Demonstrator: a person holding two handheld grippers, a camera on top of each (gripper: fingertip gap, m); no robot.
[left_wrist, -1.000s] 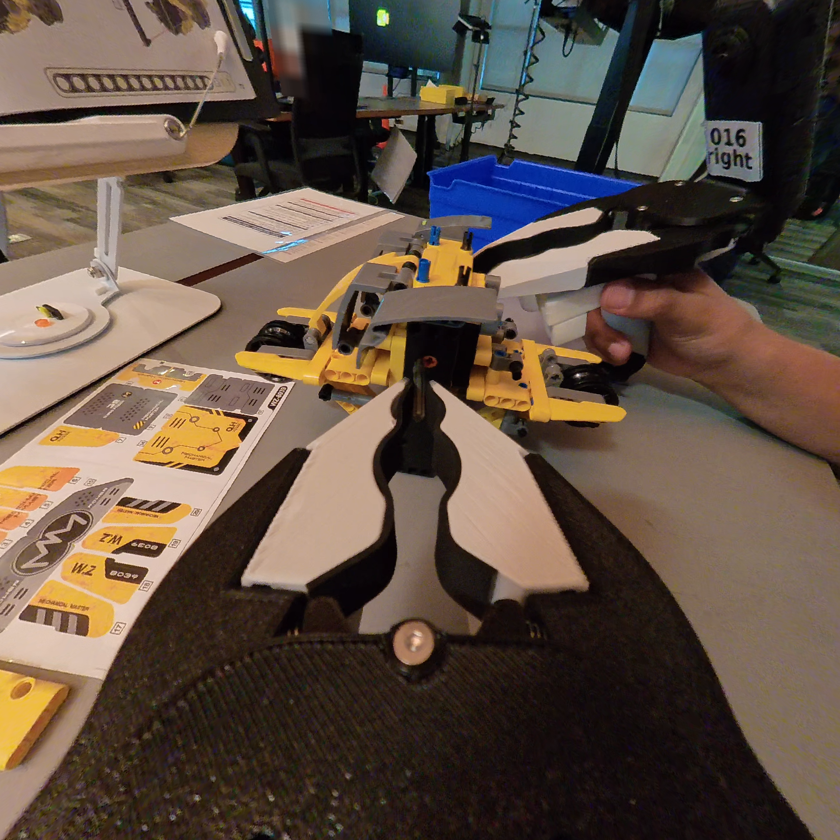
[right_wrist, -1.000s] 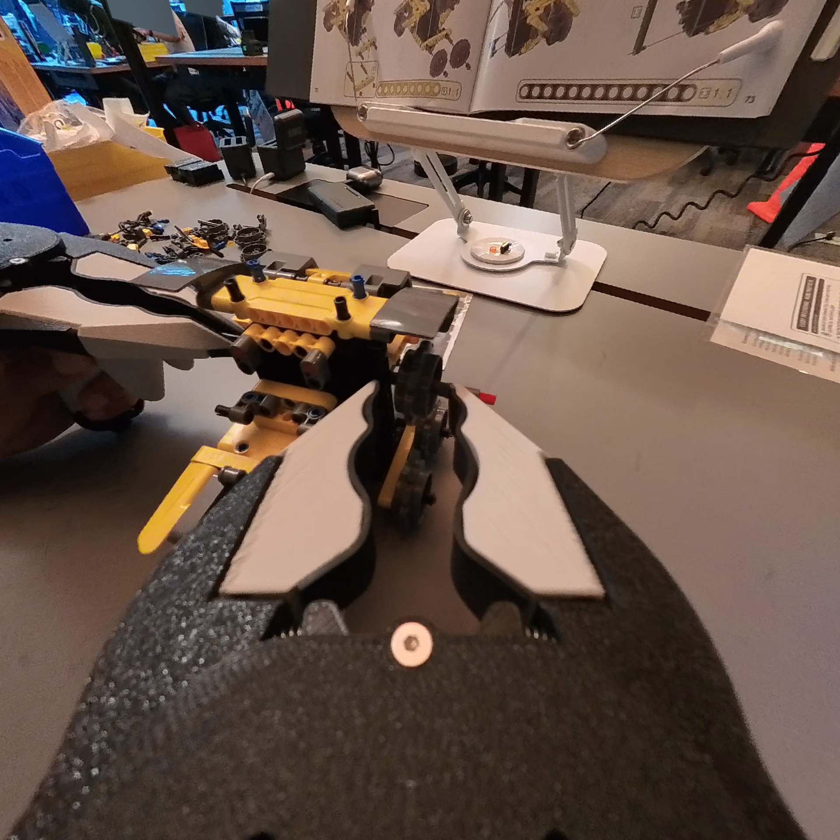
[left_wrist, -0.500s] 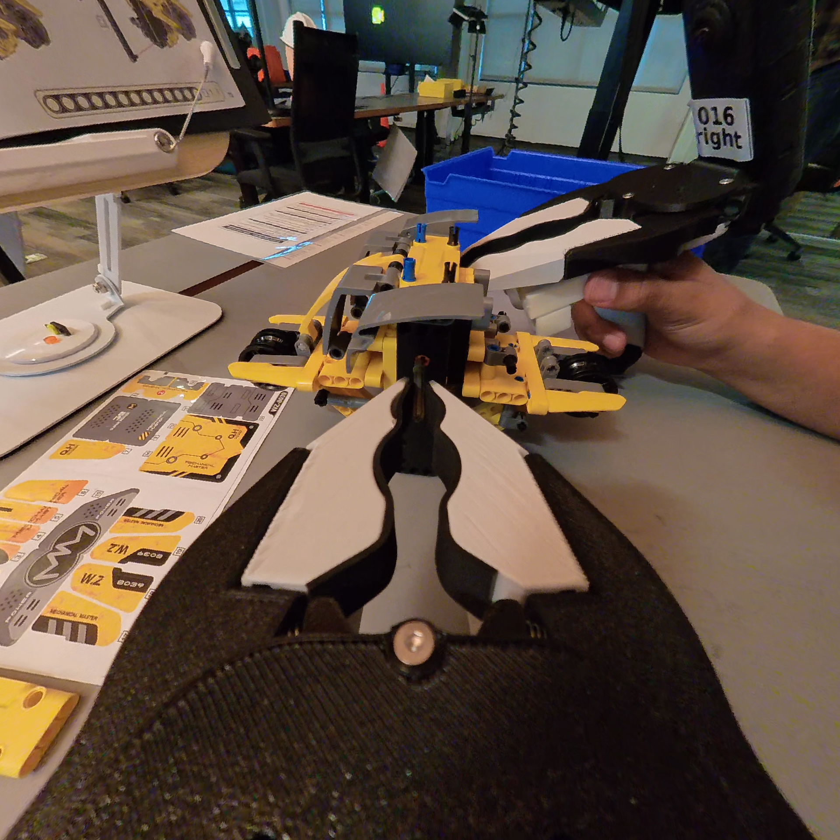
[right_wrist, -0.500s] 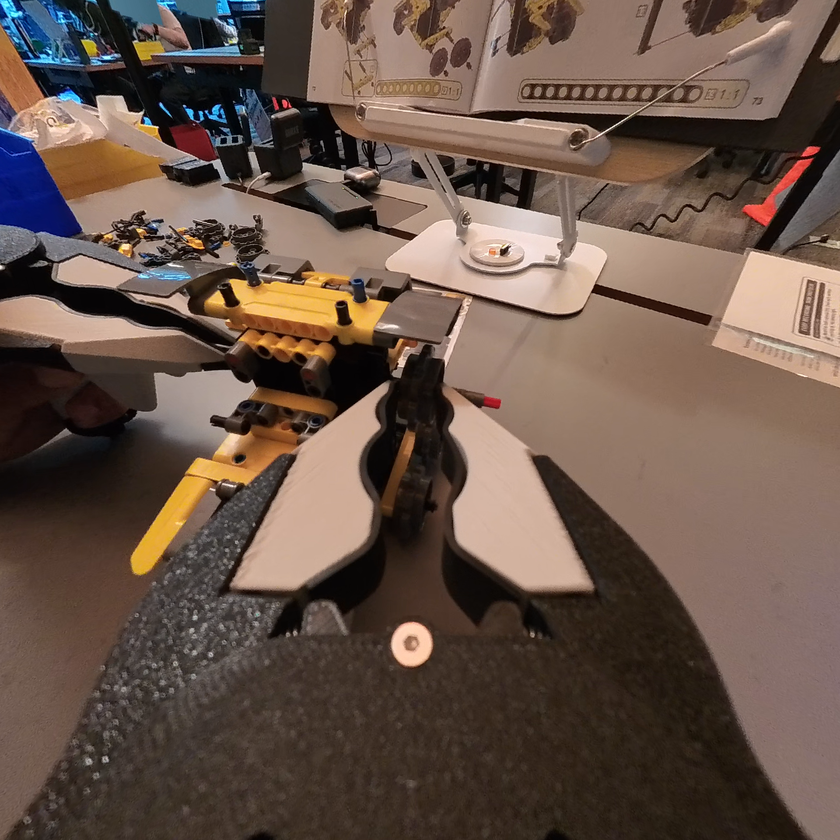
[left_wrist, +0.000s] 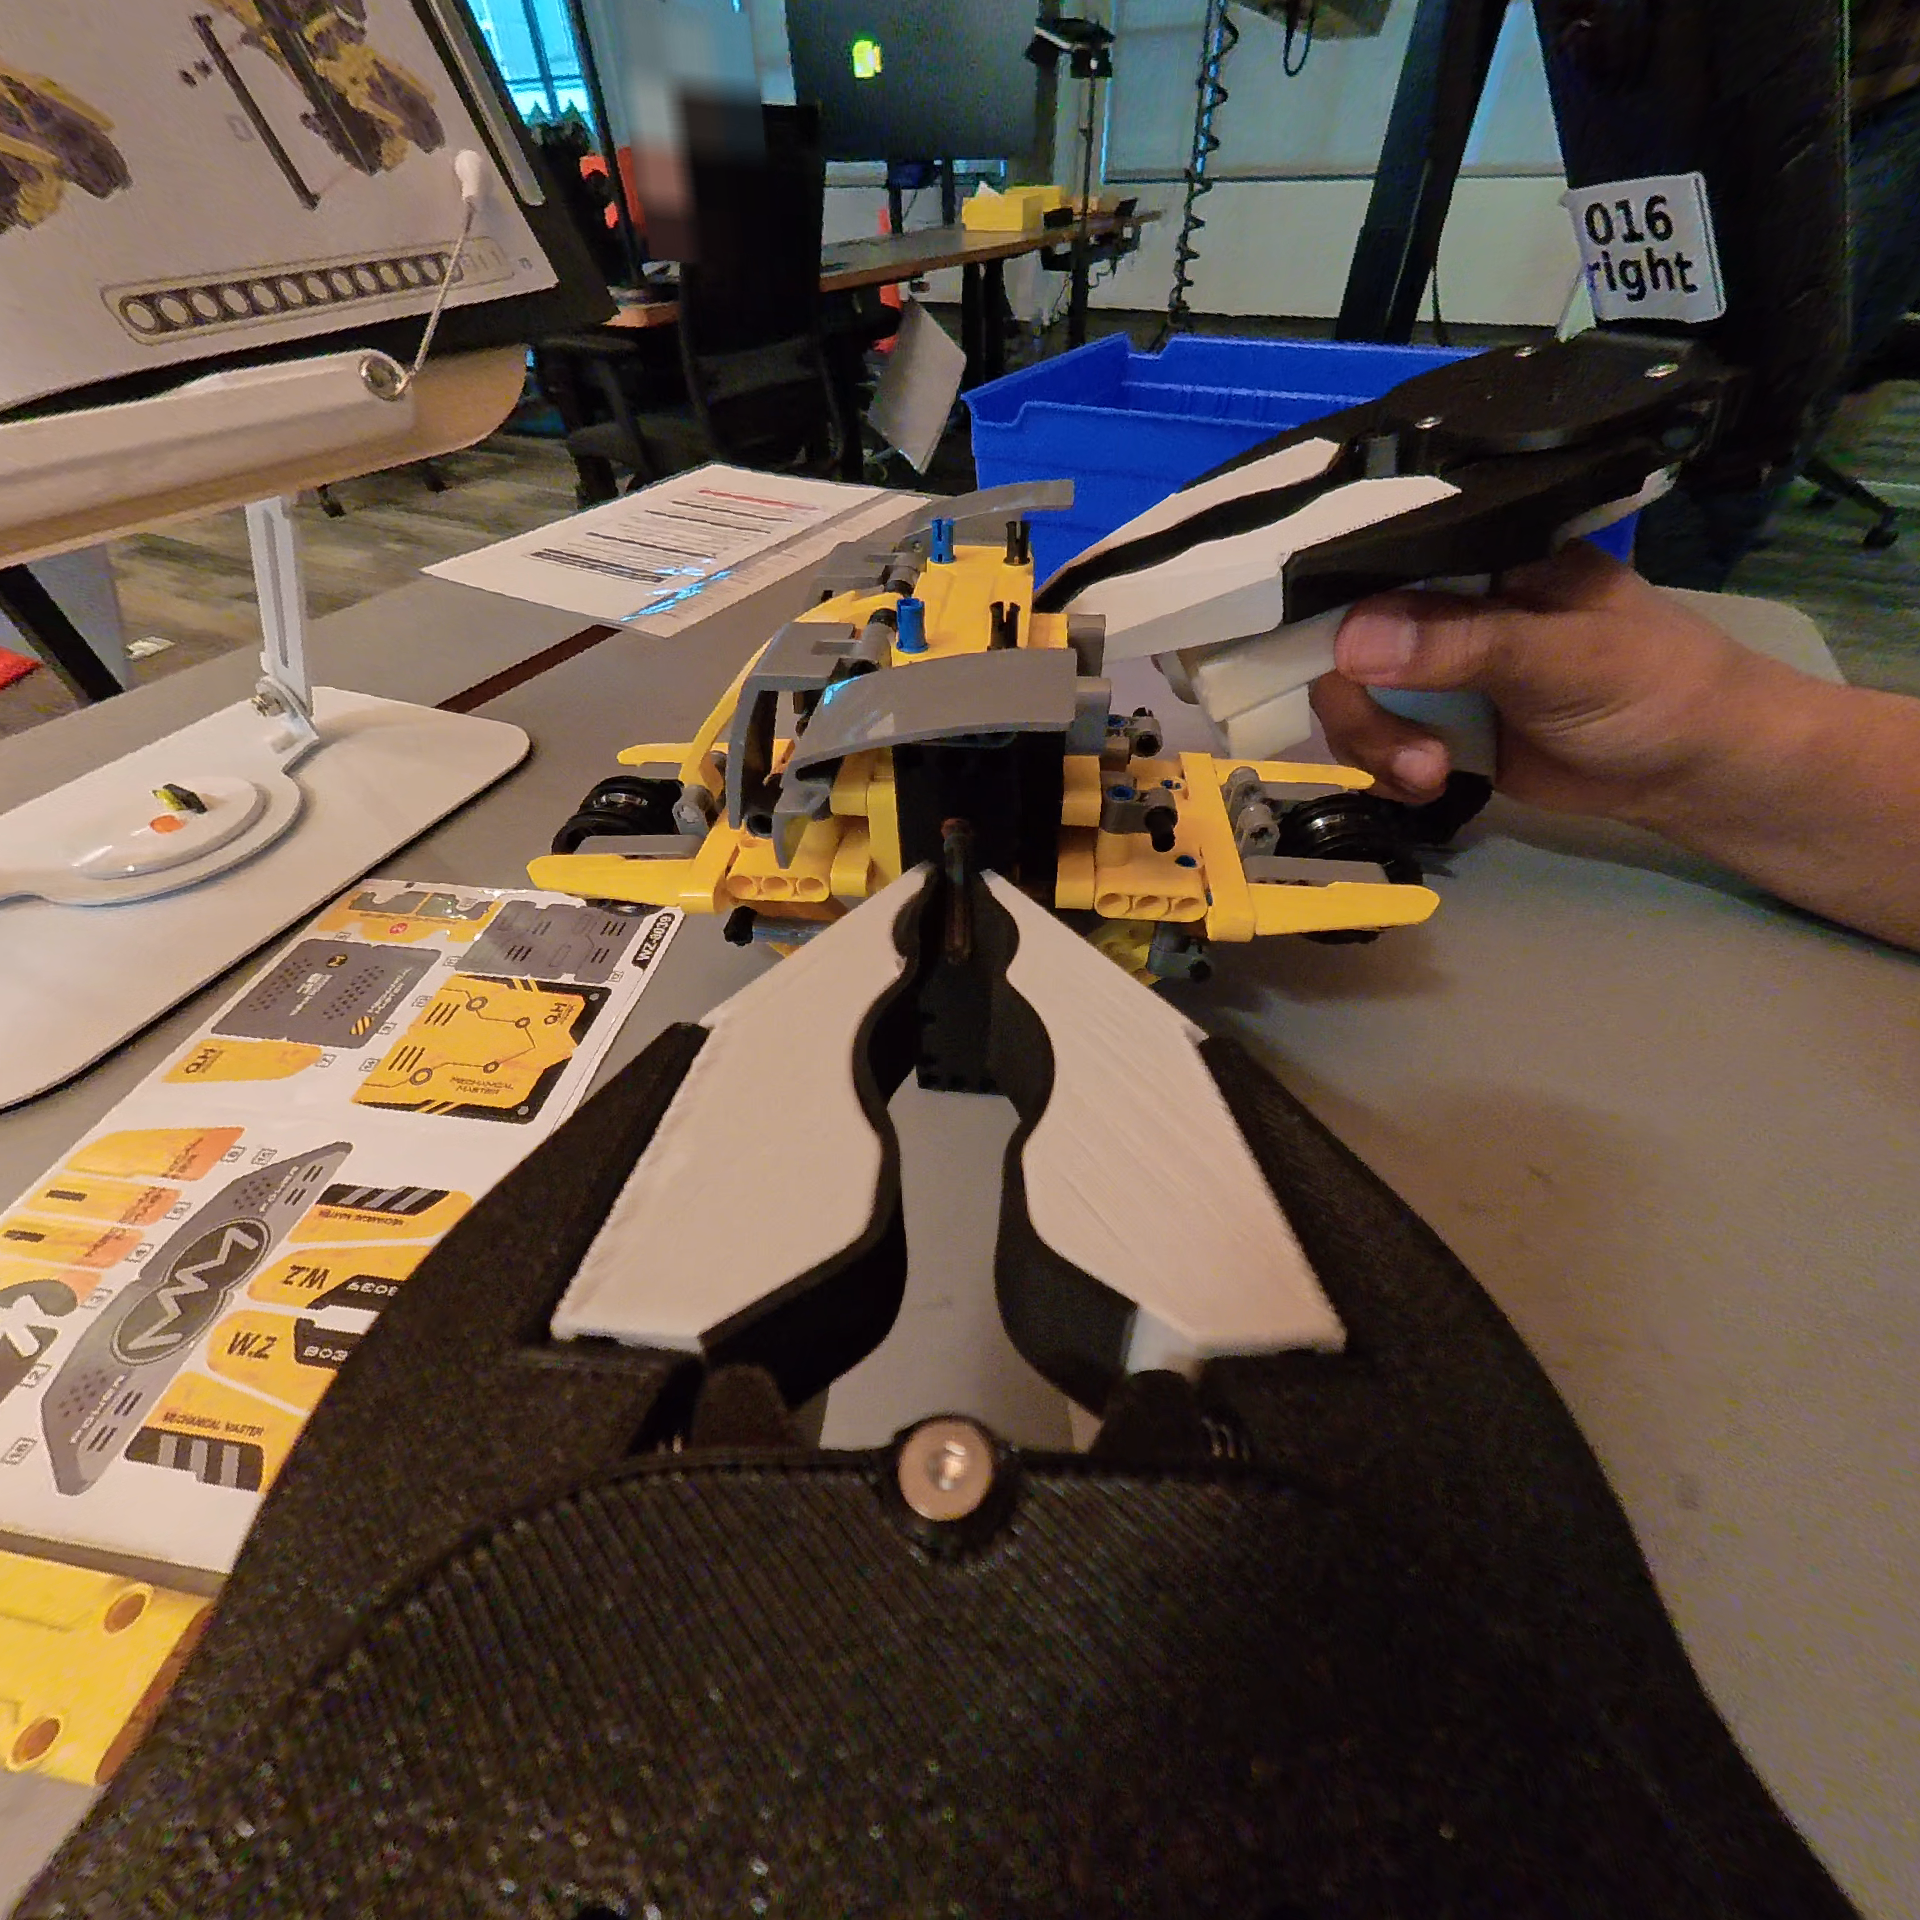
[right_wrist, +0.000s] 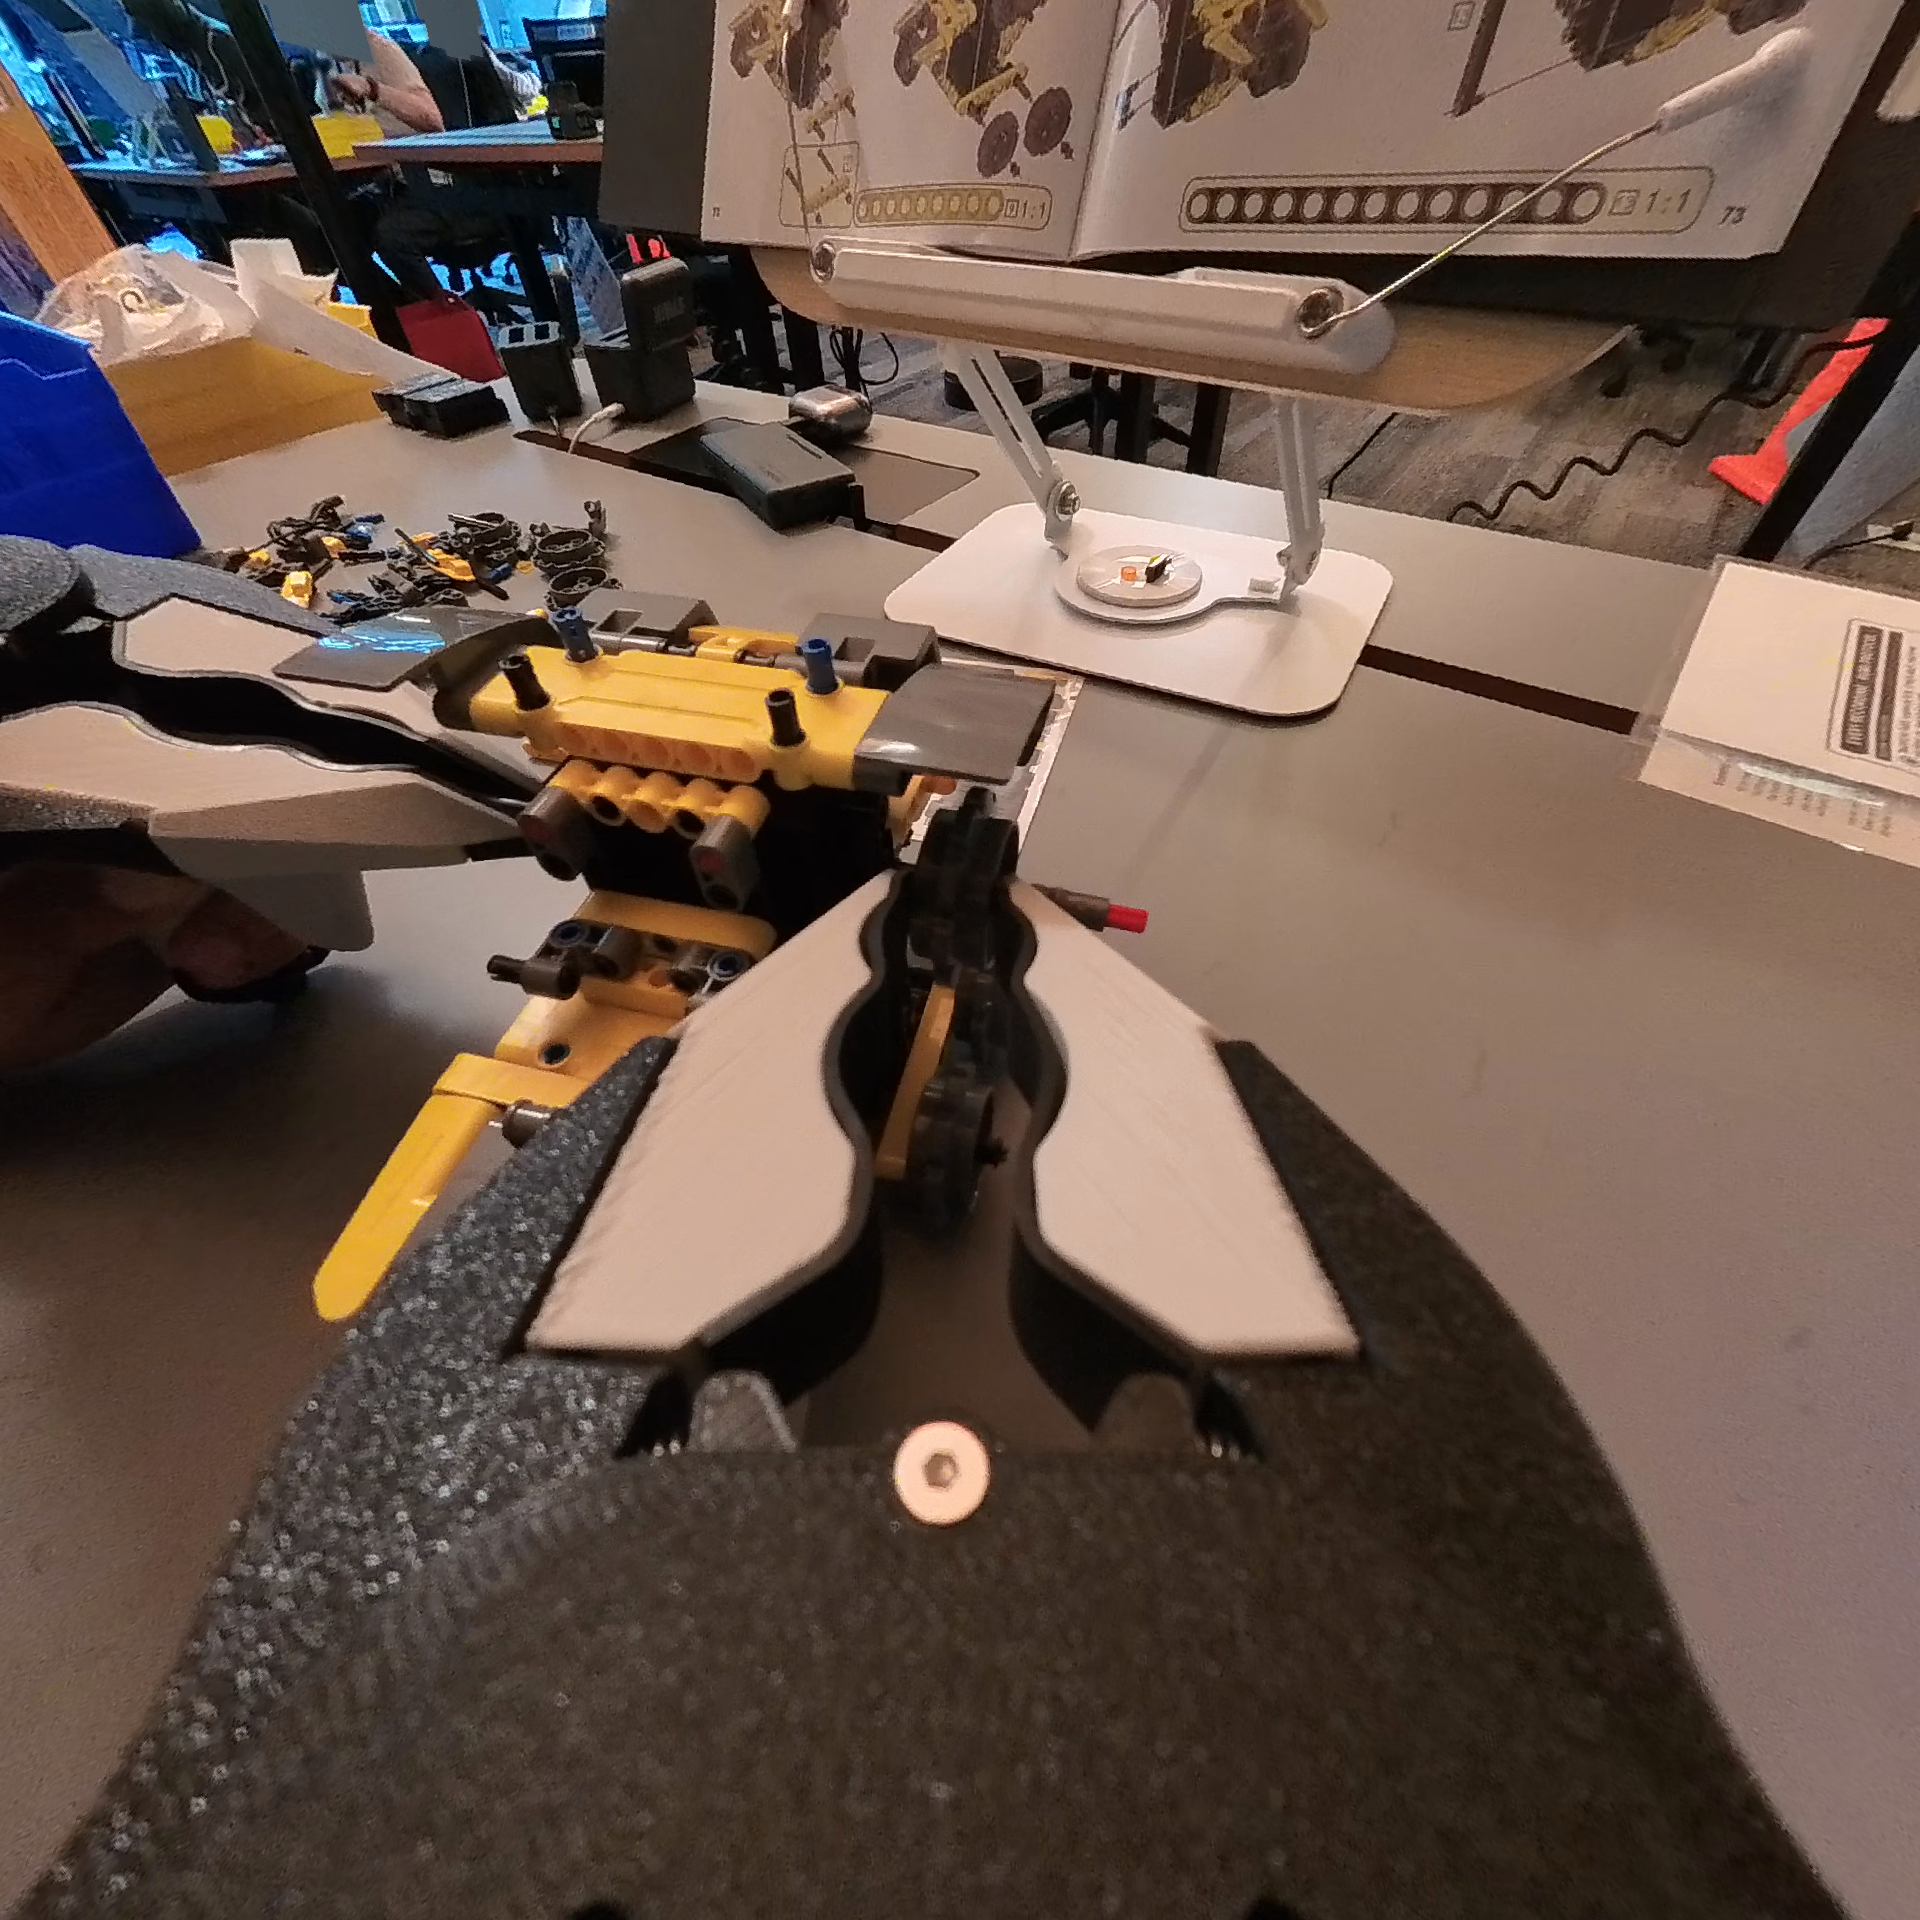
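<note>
Toy car (left_wrist: 977, 790), yellow and grey, part-built, on counter (left_wrist: 1558, 1143). Left hand-held gripper (left_wrist: 954, 904) clamped on its black end block; right hand-held gripper (right_wrist: 961, 883) clamped on its side wheel. Sticker sheet (left_wrist: 291, 1143) beside car; loose parts (right_wrist: 436, 551) beyond, unfitted.

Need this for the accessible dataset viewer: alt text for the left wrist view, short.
The left gripper is shut on a black block at the near end of a yellow and grey brick-built vehicle on a grey table. The right gripper, held by a hand, grips the model's far side; a sticker sheet lies left.
</note>
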